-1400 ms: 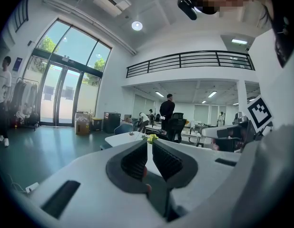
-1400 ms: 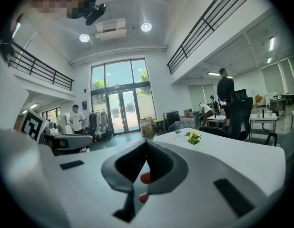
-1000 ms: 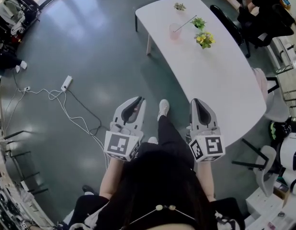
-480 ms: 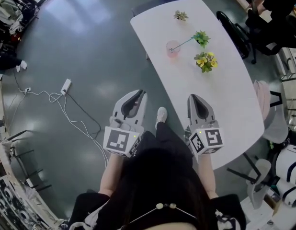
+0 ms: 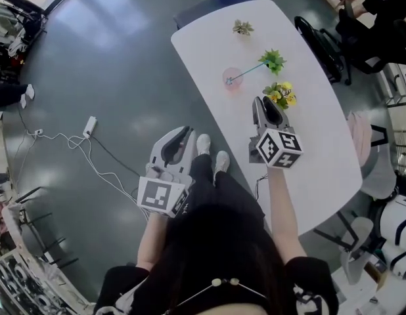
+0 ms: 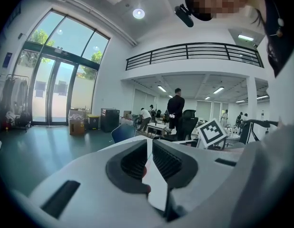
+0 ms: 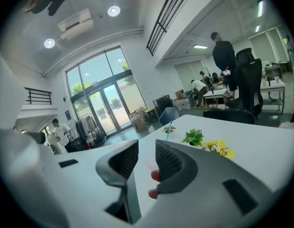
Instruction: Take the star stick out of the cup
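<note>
- Right gripper (image 5: 267,104), mine, hovers over the white table (image 5: 321,136), jaws opening with nothing between them.
- Ahead and slightly left stands the pink cup (image 5: 232,79); its star stick (image 5: 250,69) leans away rightward, toward the middle plant (image 5: 273,60).
- My left gripper (image 5: 183,131), jaws nearly together and empty, hangs beside the table, farther off.
- Count: one cup, one stick, three plants.
</note>
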A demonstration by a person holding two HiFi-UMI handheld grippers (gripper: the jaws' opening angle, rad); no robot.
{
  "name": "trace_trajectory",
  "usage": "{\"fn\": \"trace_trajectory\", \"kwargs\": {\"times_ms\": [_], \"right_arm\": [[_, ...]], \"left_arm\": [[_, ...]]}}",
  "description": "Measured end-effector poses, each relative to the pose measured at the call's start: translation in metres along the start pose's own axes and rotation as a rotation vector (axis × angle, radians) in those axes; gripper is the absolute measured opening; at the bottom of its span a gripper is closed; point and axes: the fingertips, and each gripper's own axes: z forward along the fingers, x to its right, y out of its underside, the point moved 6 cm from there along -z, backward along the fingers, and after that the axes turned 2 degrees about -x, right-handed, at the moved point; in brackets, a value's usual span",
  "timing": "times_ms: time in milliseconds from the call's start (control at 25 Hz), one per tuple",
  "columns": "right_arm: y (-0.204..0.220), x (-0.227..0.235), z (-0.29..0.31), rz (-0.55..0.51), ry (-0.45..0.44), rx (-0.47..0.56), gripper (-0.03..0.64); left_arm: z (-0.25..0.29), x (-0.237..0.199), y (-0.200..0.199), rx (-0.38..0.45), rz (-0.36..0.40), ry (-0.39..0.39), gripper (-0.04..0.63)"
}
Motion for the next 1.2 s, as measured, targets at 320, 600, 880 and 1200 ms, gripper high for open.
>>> {"fn": "trace_trajectory", "kwargs": {"times_ms": [320,600,880,1200], "right_arm": [[0.023,0.036,0.087,0.168,0.137,-0.099,0.139],[0.024,0.05,0.128,0.217,0.196,-0.127,0.143],[0.024,0.051,0.142,0.213,0.262,-0.139,0.12],[0.025,0.051,0.139,0.181,0.319,-0.131,0.026]], "left_arm": [[0.033,-0.031,-0.011,-0.005,0.014,0.081,0.037],[0.051,-0.072,-0.017,-0.011,-0.002,0.064,0.037],[0.063,-0.095,-0.02,-0.009,-0.008,0.077,0.037],[0.071,-0.108,-0.022,-0.007,-0.001,0.088,0.037]]}}
